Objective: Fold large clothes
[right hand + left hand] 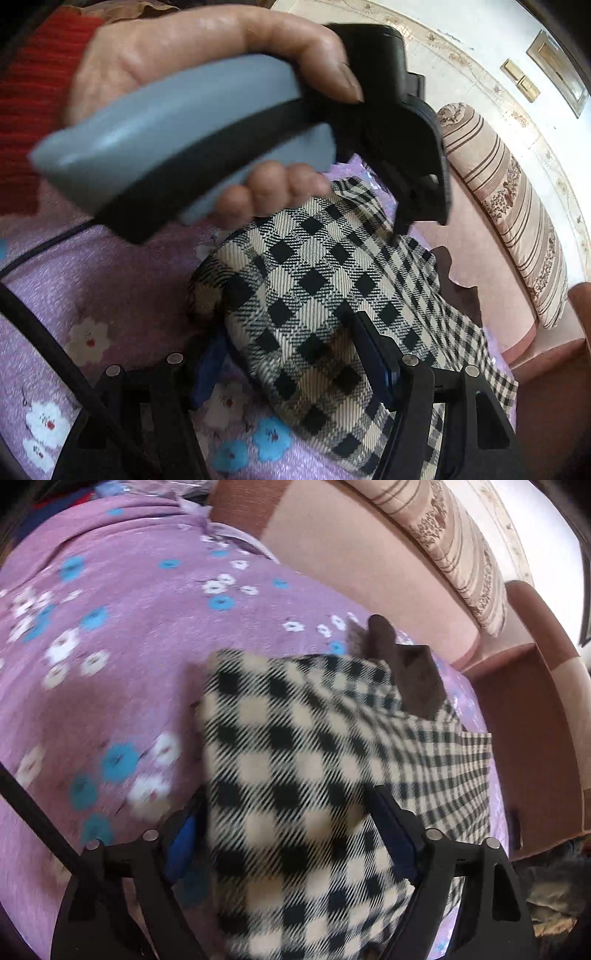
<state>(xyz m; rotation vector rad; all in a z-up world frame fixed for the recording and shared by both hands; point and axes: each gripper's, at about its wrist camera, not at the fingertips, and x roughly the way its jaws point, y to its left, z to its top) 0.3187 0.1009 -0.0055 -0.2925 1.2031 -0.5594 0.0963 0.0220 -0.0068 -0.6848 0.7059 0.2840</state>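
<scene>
A black and cream checked garment [295, 760] lies folded in a thick stack on the purple flowered bed cover [110, 664]. A dark brown collar or lining [413, 675] sticks out at its far end. My left gripper [288, 823] is open, one finger on each side of the garment's near end. My right gripper [291, 354] is open too, its fingers astride the near part of the same garment [325, 288]. The left tool and the hand holding it [207, 110] fill the upper part of the right wrist view, hovering over the garment.
A pink and brown upholstered headboard [369, 572] runs along the far side of the bed. A striped bolster pillow [517, 210] lies against it. A black cable [44, 332] crosses the cover at the left. The bed edge drops off at the right [502, 812].
</scene>
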